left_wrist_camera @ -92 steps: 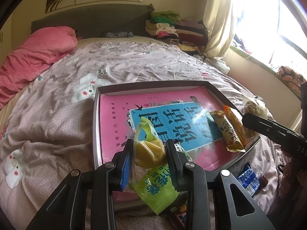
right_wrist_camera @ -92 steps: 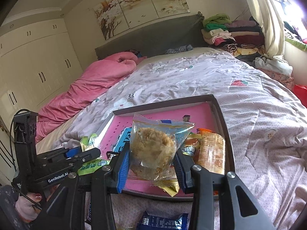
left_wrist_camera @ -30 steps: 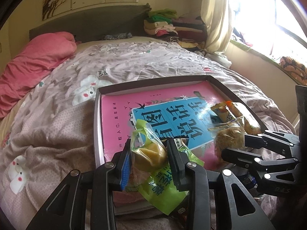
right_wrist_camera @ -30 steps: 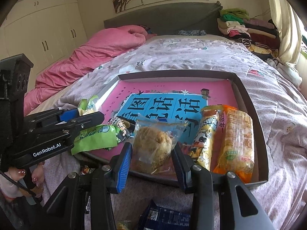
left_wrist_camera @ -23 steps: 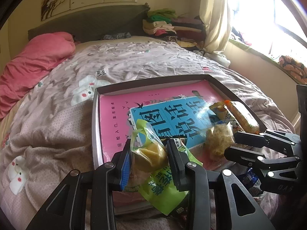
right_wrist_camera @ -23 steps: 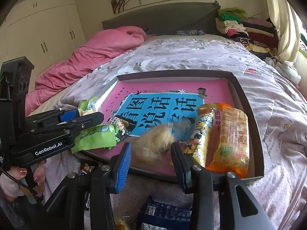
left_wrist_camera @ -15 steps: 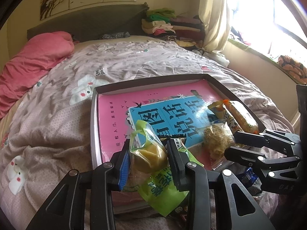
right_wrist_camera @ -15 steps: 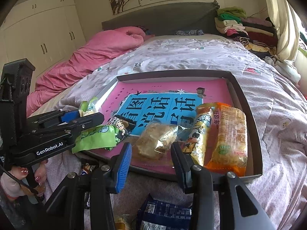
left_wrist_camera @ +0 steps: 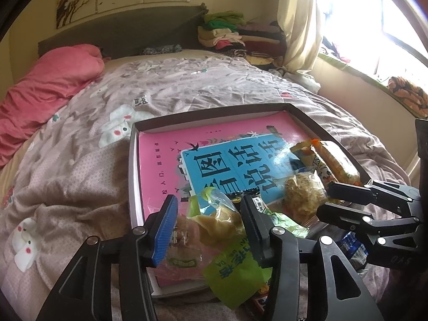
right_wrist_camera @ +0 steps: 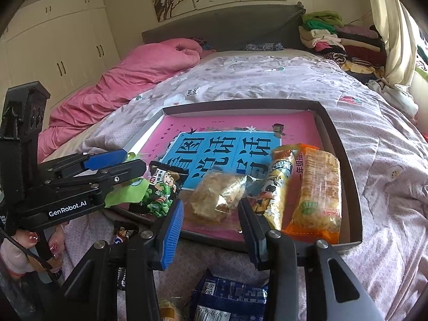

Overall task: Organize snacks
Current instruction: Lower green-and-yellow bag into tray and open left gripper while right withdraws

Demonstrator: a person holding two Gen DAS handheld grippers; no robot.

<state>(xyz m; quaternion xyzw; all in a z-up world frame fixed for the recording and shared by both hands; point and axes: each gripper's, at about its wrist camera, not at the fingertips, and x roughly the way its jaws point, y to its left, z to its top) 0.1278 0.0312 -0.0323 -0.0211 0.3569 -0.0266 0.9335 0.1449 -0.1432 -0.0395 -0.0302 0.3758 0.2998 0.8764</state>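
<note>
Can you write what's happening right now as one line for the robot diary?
left gripper: opening, clear yellow-cake packet between jaws | right gripper: open, empty | clear-wrapped brown floss cake: in shallow dark-rimmed box

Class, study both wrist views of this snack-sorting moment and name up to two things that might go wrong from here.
1. The left gripper is opening around the yellow snack bag, which sits at the tray's near edge on a green packet; it may slide off onto the bed.
2. The right gripper hangs open close to the clear-wrapped pastry; its fingers might nudge it against the tall snack tube.
</note>
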